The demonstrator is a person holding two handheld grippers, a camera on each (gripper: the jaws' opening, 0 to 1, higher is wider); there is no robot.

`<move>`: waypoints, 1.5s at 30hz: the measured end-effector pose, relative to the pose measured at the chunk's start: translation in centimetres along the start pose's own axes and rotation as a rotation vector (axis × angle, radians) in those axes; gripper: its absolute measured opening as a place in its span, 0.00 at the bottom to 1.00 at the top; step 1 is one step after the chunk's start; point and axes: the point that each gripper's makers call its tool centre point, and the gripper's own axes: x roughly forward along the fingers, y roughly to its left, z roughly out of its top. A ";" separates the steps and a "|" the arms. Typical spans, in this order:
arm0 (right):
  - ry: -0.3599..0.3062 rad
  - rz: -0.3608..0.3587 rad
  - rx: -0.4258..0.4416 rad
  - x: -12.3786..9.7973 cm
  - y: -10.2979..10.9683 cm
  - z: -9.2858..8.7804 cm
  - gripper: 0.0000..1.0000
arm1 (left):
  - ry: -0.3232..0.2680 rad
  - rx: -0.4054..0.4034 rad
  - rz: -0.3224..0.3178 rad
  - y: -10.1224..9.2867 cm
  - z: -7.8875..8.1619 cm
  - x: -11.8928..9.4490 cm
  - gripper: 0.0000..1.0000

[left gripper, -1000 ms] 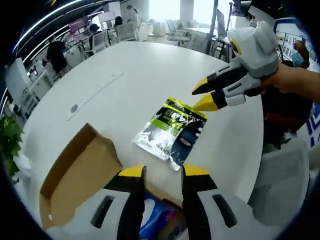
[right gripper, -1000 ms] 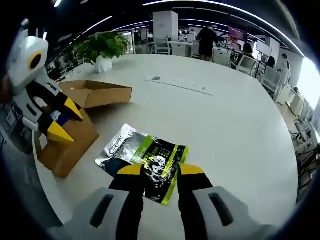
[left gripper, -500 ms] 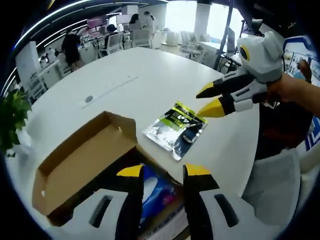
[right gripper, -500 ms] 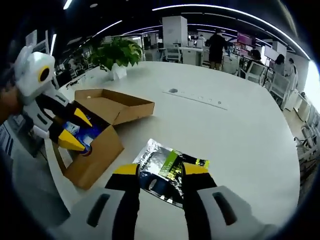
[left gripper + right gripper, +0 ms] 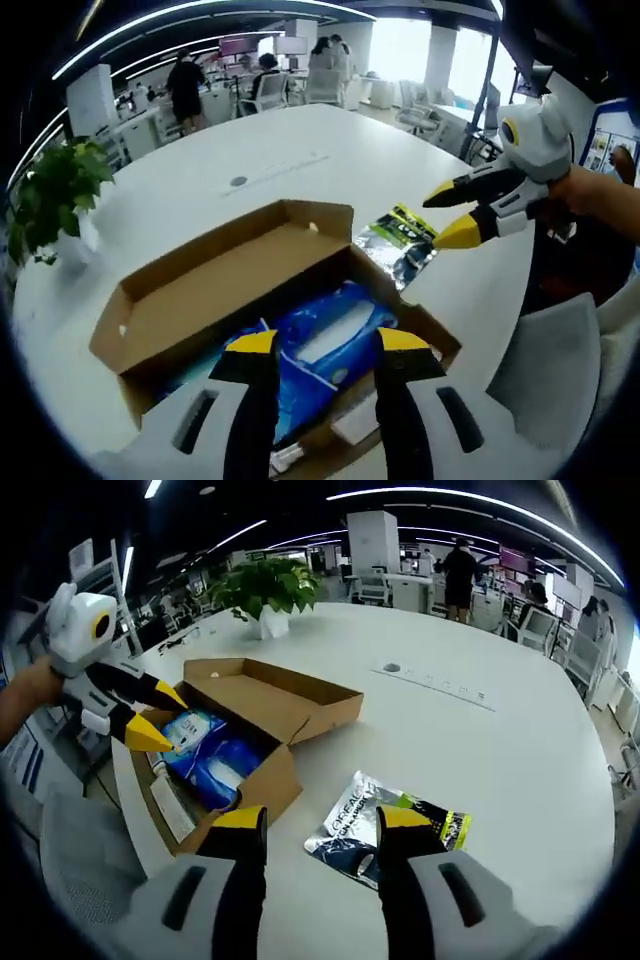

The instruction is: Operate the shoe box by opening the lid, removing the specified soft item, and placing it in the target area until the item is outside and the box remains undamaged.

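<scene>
The cardboard shoe box (image 5: pixel 420 335) (image 5: pixel 262 780) stands open on the white table, its lid (image 5: pixel 230 285) (image 5: pixel 285 695) folded back flat. A blue soft pack (image 5: pixel 325 345) (image 5: pixel 215 755) lies inside it. A silver, green and black pouch (image 5: pixel 400 238) (image 5: pixel 385 825) lies flat on the table beside the box. My left gripper (image 5: pixel 315 345) (image 5: pixel 155 718) hangs open above the blue pack, holding nothing. My right gripper (image 5: pixel 315 820) (image 5: pixel 452 212) is open too, above the table just short of the pouch, with a hand behind it.
A potted plant (image 5: pixel 50 195) (image 5: pixel 265 590) stands on the table (image 5: pixel 300 170) (image 5: pixel 540 740) beyond the box. A long cable slot (image 5: pixel 275 170) (image 5: pixel 440 685) runs across the middle. A grey chair (image 5: pixel 560 350) sits at the table's edge. People and desks fill the office behind.
Both views have pulled back and up from the table. The open box and its blue pack now come fully into sight. The pouch lies where it was.
</scene>
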 end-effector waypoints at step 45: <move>0.043 0.194 -0.123 7.1 11.6 1.6 0.36 | 0.020 -0.261 0.260 12.0 -10.6 -7.1 0.32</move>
